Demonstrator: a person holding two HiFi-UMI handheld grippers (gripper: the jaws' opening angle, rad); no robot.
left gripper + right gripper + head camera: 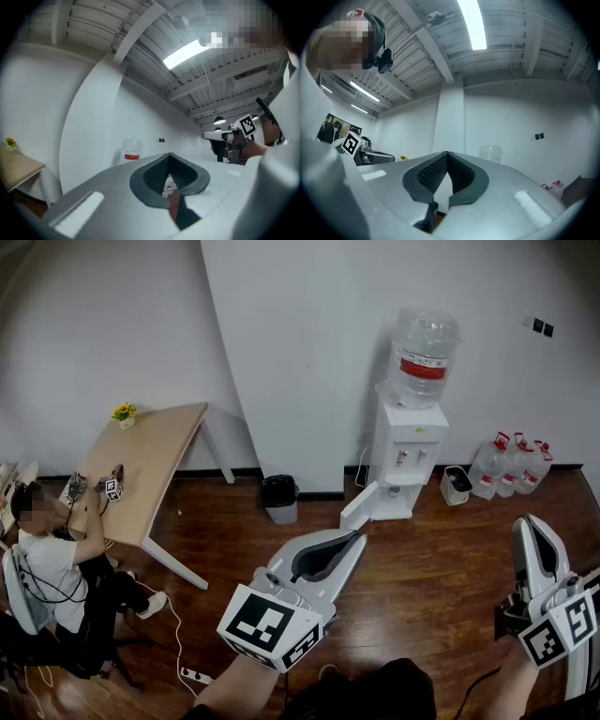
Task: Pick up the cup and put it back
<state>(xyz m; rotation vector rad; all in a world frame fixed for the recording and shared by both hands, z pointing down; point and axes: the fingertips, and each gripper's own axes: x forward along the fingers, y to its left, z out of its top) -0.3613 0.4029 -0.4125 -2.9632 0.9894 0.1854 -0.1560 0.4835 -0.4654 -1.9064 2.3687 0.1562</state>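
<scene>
jaws of left gripper point(358, 536) apart and empty, right gripper point(531, 523) jaws closed, red label point(422, 368) on water bottle point(427, 334) unreadable

Wood, plastic, rubbery pads
The floor point(441, 559) was dark glossy wood, the desk point(155, 451) pale matt wood; the water dispenser point(409, 451) was smooth white plastic, its bottle point(424, 352) clear plastic; the left tongs point(169, 159) had smooth grey shells and dark knurled pads point(154, 176).

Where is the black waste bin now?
In the head view, the black waste bin stands on the floor against the wall, between the wooden table on its left and the water dispenser.
</scene>
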